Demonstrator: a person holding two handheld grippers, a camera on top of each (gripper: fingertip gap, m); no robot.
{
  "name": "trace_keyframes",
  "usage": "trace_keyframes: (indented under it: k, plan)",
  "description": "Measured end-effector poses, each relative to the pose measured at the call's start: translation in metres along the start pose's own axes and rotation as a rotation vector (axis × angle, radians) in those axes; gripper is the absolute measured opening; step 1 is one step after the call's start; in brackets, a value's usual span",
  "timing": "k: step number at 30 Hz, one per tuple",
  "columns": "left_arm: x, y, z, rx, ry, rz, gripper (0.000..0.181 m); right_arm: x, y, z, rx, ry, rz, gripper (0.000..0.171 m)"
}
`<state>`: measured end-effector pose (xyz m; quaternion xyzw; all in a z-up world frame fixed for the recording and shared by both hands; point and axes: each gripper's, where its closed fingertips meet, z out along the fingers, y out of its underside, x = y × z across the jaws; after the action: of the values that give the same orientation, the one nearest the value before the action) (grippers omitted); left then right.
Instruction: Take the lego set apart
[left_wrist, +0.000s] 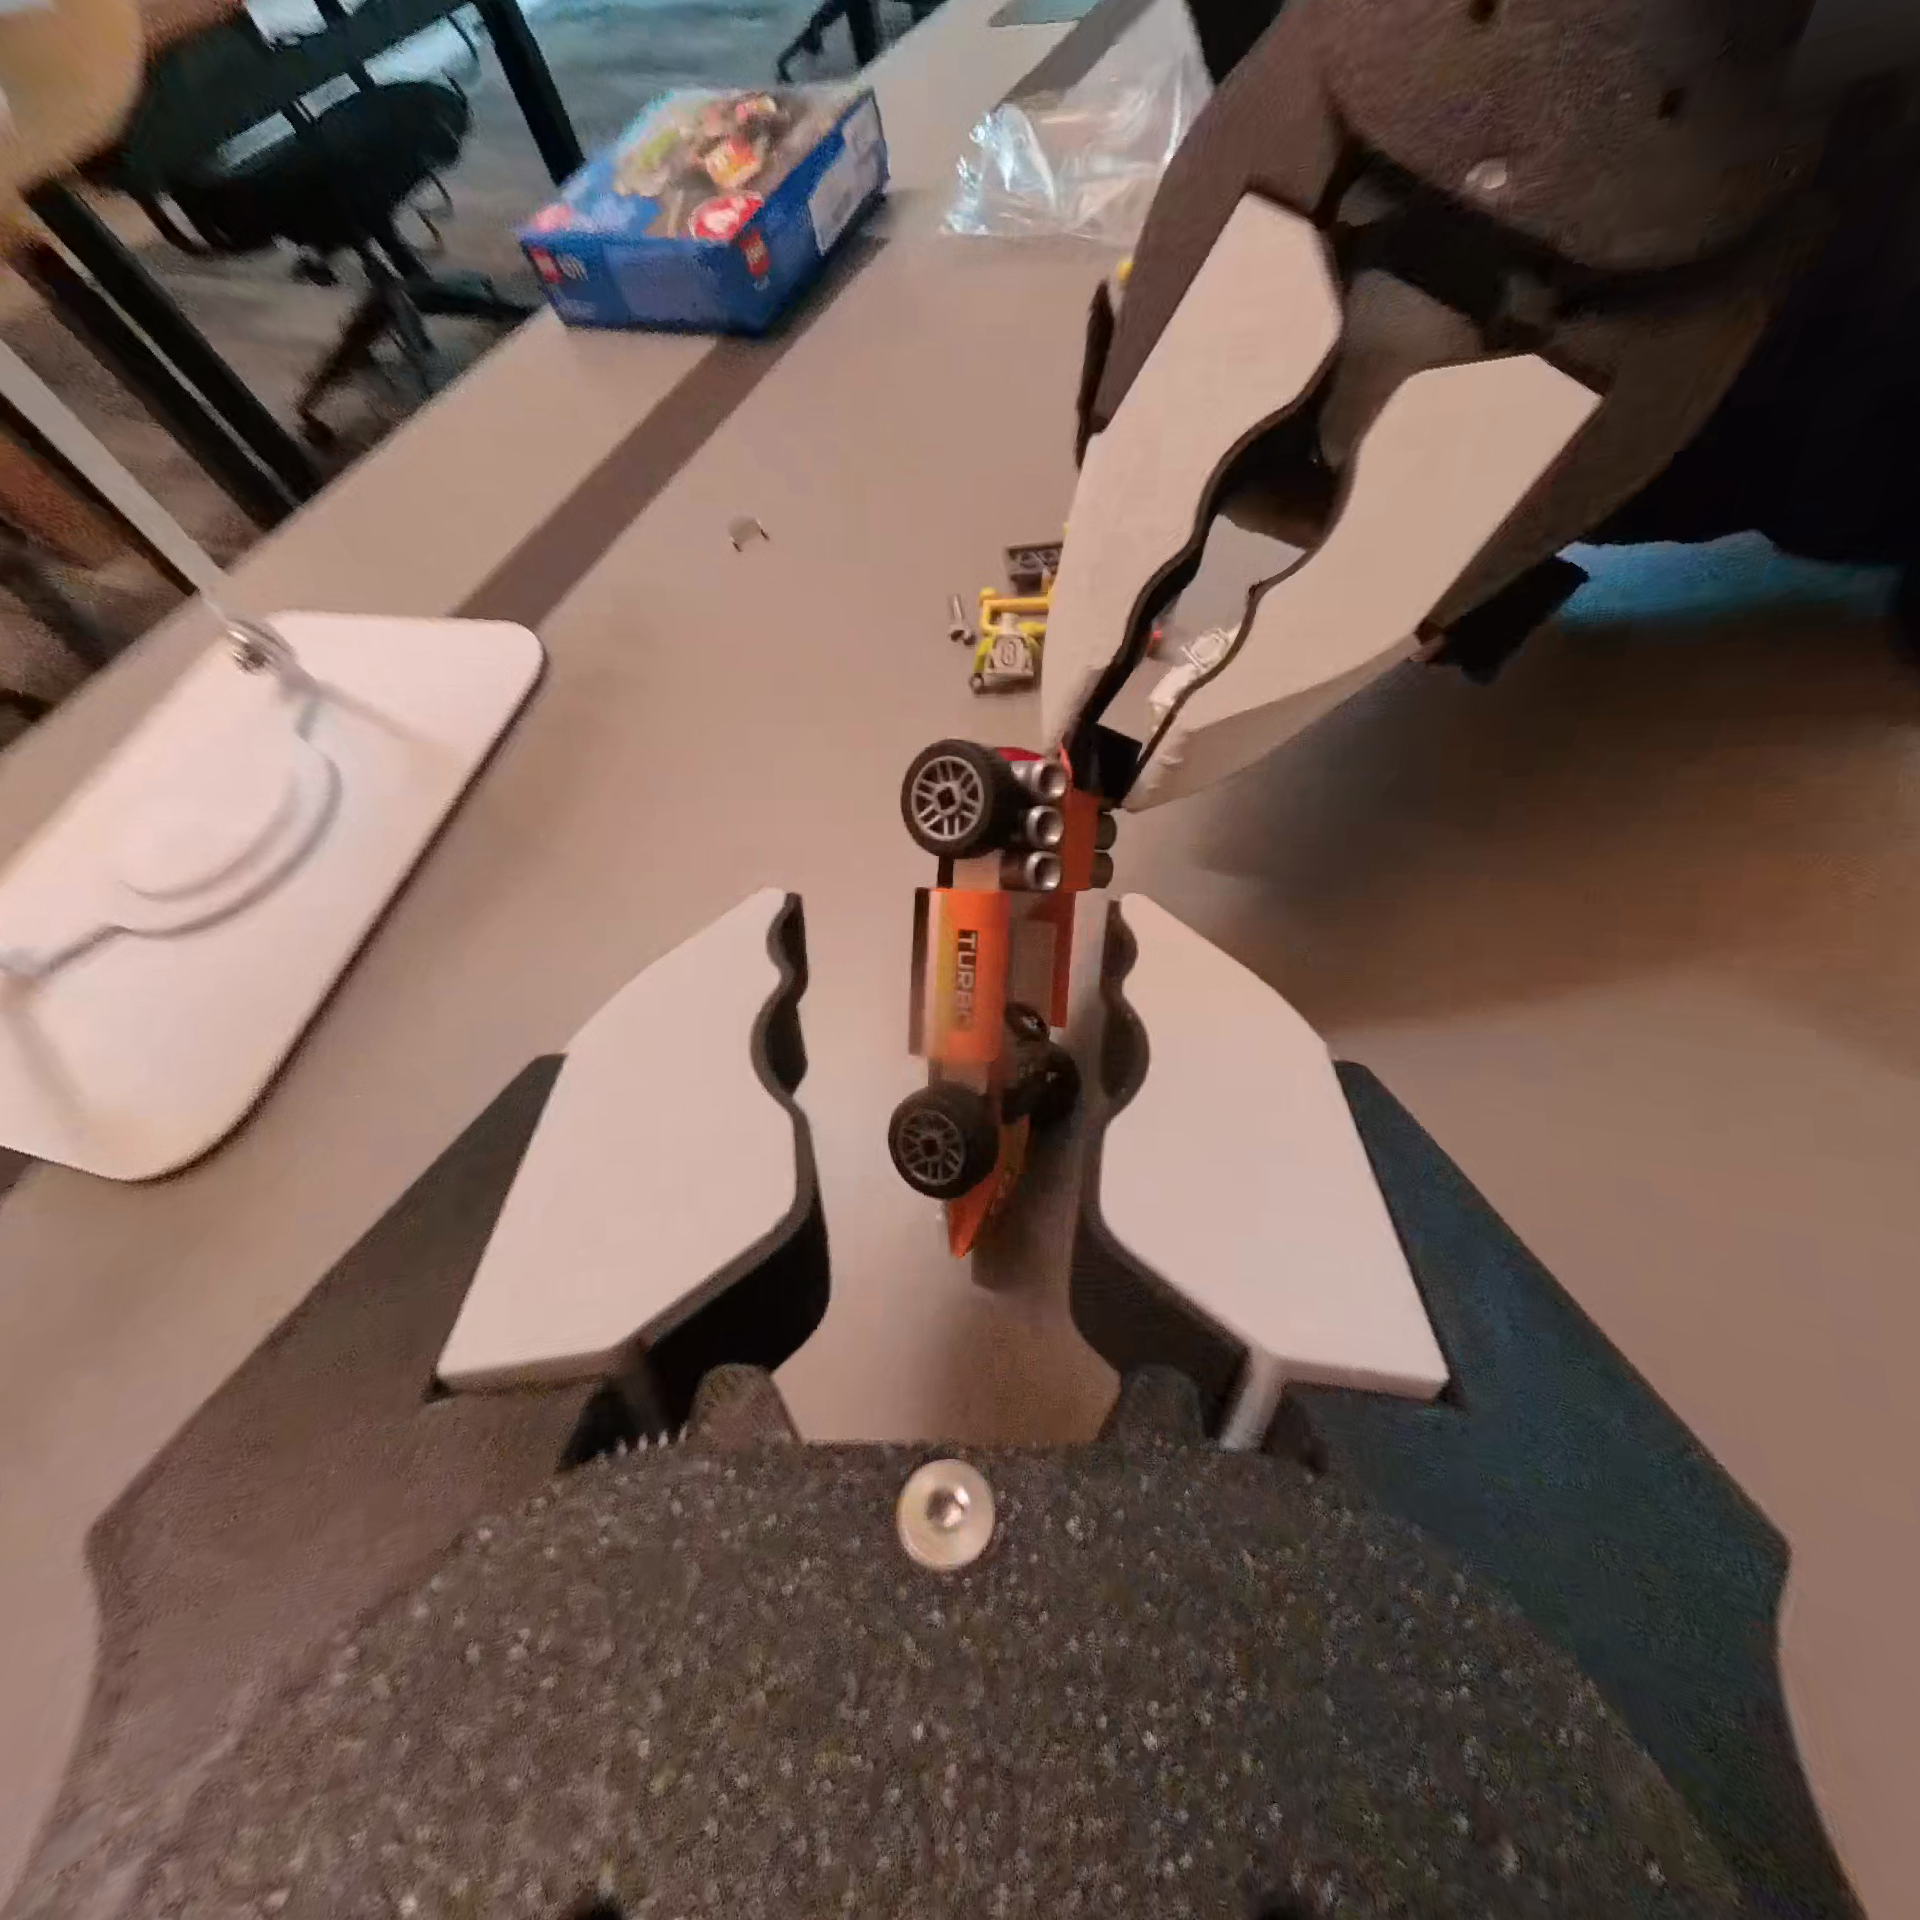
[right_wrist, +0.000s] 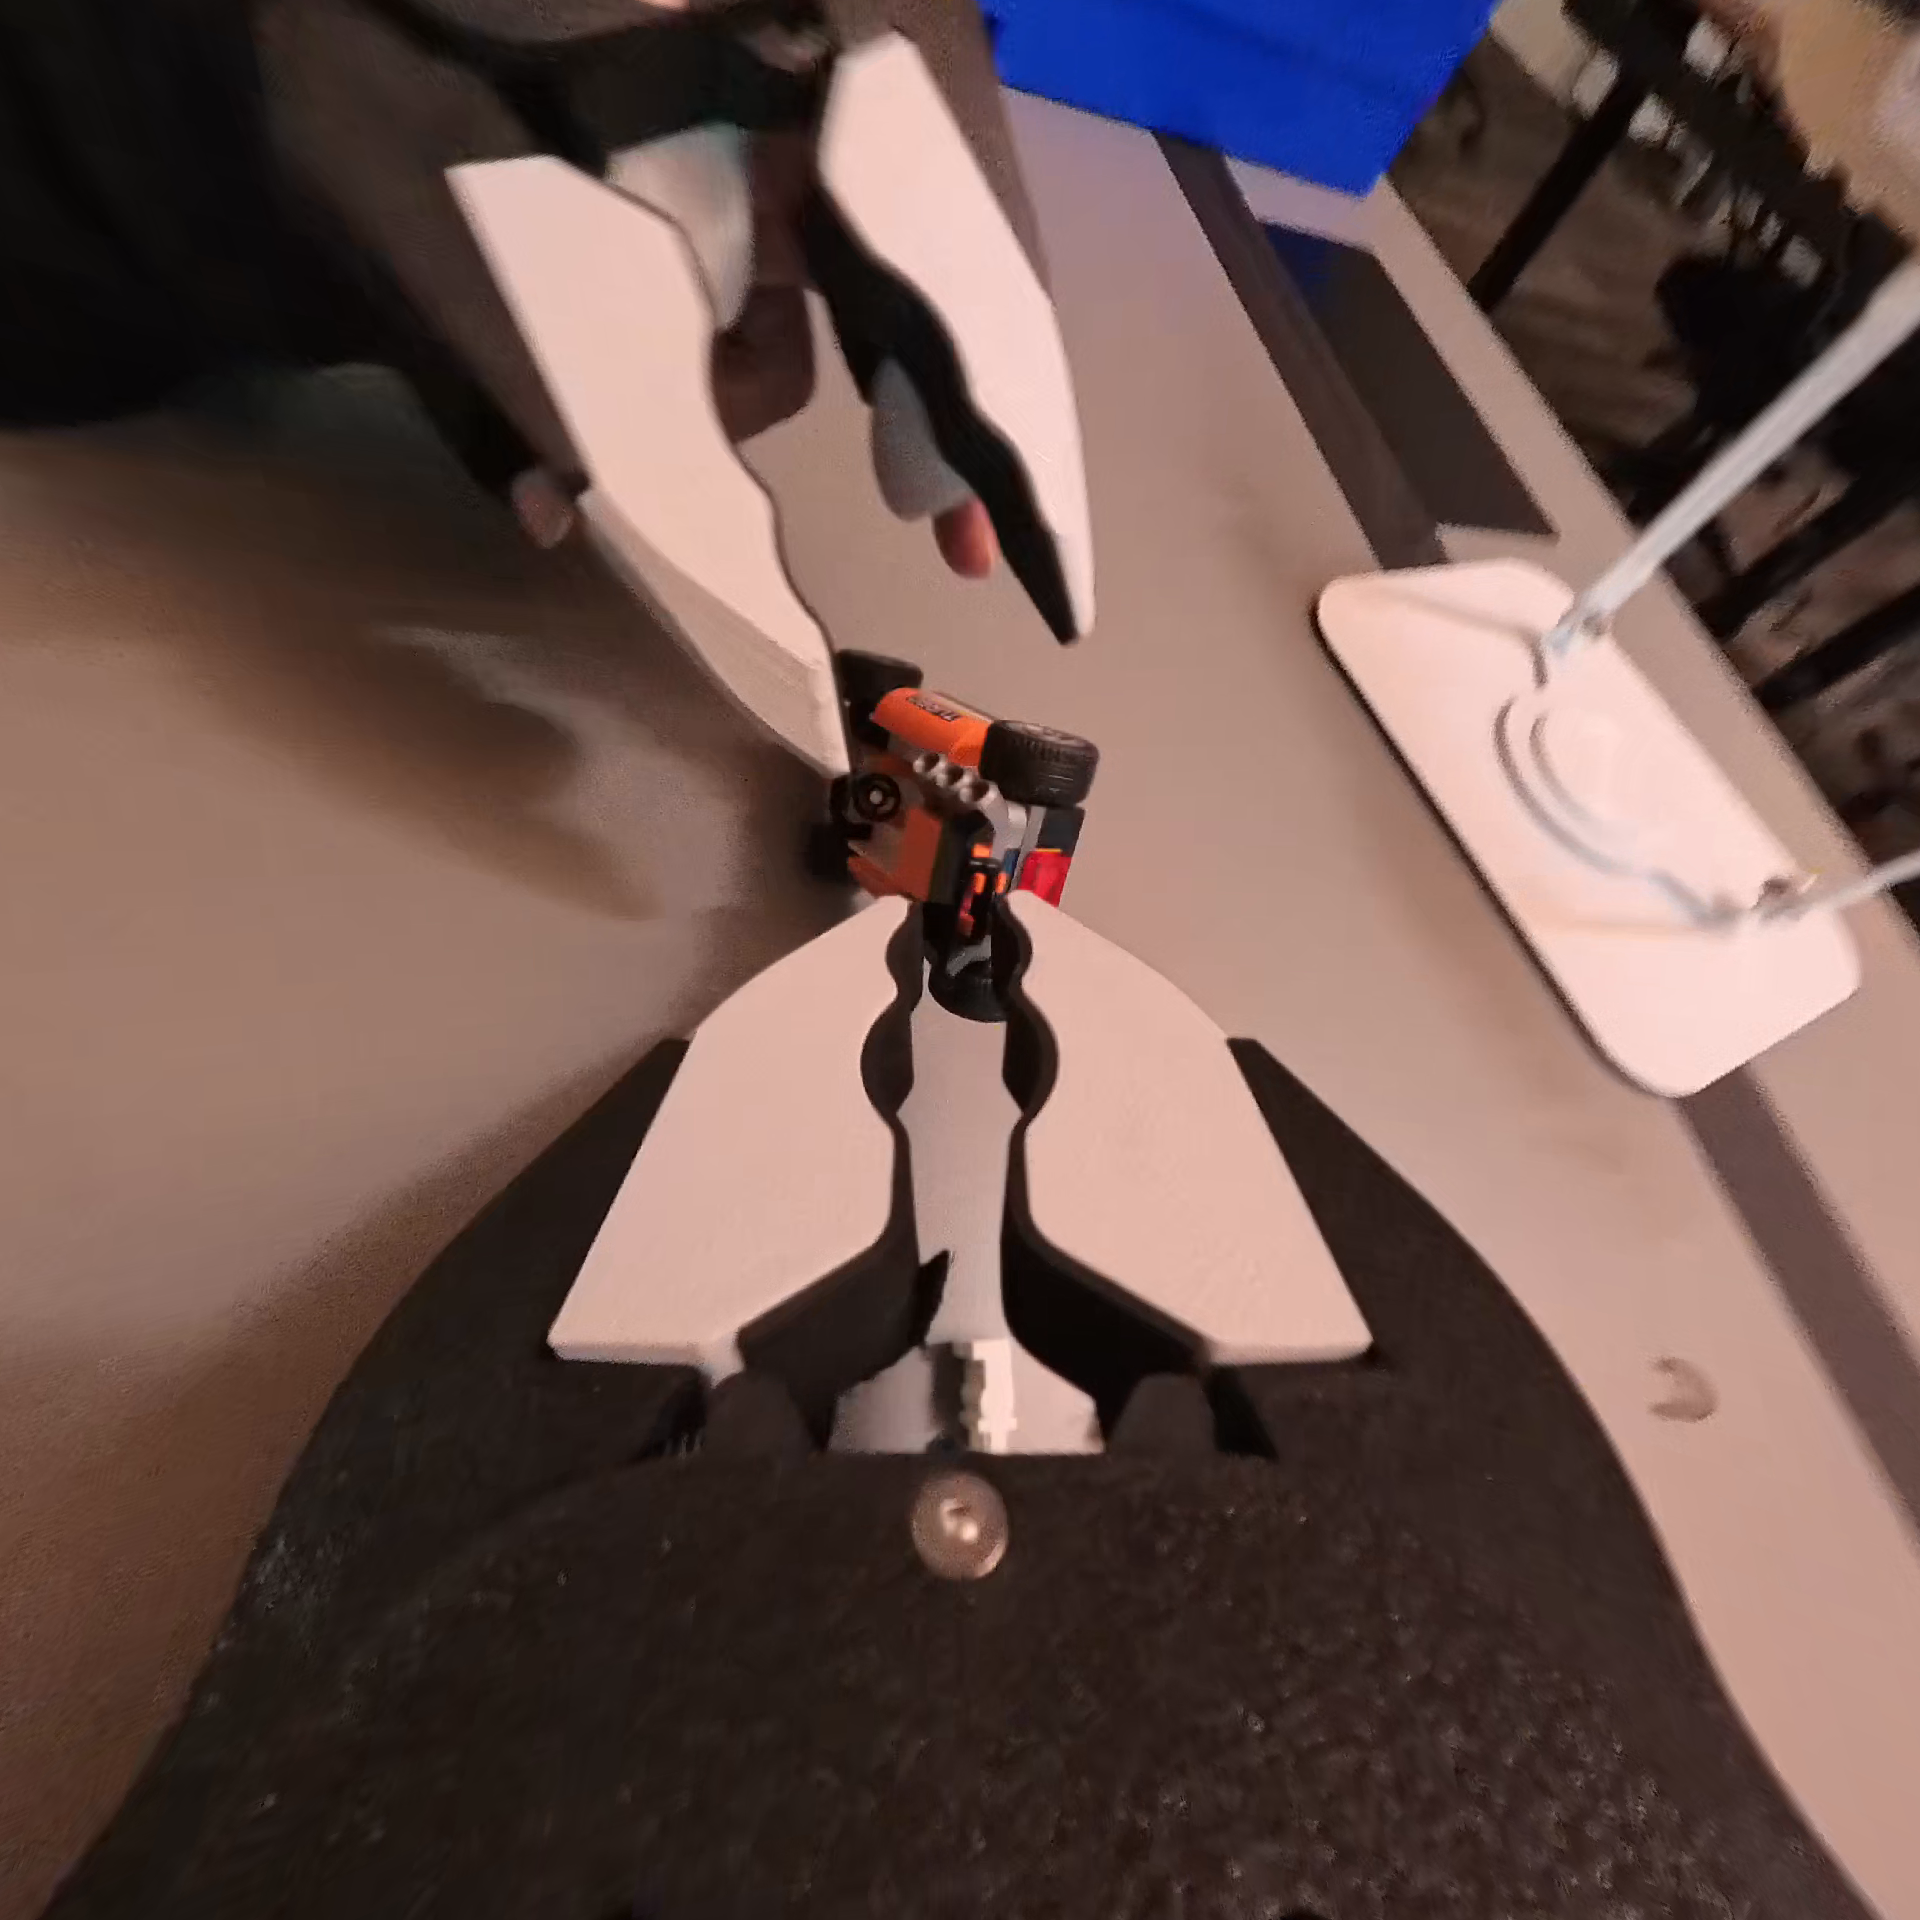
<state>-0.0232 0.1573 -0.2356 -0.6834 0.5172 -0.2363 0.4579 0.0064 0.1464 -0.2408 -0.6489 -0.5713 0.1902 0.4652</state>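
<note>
At frame centre the right gripper (right_wrist: 961, 920) pinches the rear of the orange lego car (left_wrist: 987, 997), held above the table (left_wrist: 727, 727), while the left gripper (left_wrist: 951, 914) stands wide open around its body, so it seemingly must close next before pulling parts off.

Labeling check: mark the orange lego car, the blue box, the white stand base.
orange lego car (left_wrist: 951, 971), left wrist view, side panel.
blue box (left_wrist: 665, 272), left wrist view, front face.
white stand base (left_wrist: 156, 935), left wrist view, bare plate.
</note>
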Motion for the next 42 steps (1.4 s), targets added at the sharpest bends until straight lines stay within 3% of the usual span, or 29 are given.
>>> trace_keyframes:
  k: [5, 10, 24, 36, 42]
  plan:
    - [0.016, 0.020, 0.008, -0.108, 0.052, 0.121, 0.051, -0.009, -0.011, 0.001, 0.019, 0.054, -0.231, 0.012]
    - [0.008, 0.019, 0.011, -0.090, -0.016, 0.163, 0.017, -0.010, -0.009, 0.002, -0.014, 0.109, -0.362, 0.012]
    - [-0.017, 0.005, 0.006, -0.061, -0.273, 0.322, 0.016, 0.009, -0.021, 0.000, -0.024, 0.327, -0.496, 0.013]
    - [-0.021, 0.012, 0.006, -0.101, -0.273, 0.246, 0.016, 0.006, -0.025, 0.002, -0.015, 0.328, -0.441, 0.002]
    - [-0.012, 0.012, 0.005, -0.083, -0.179, 0.253, 0.016, -0.004, -0.027, -0.003, 0.025, 0.138, -0.182, 0.001]
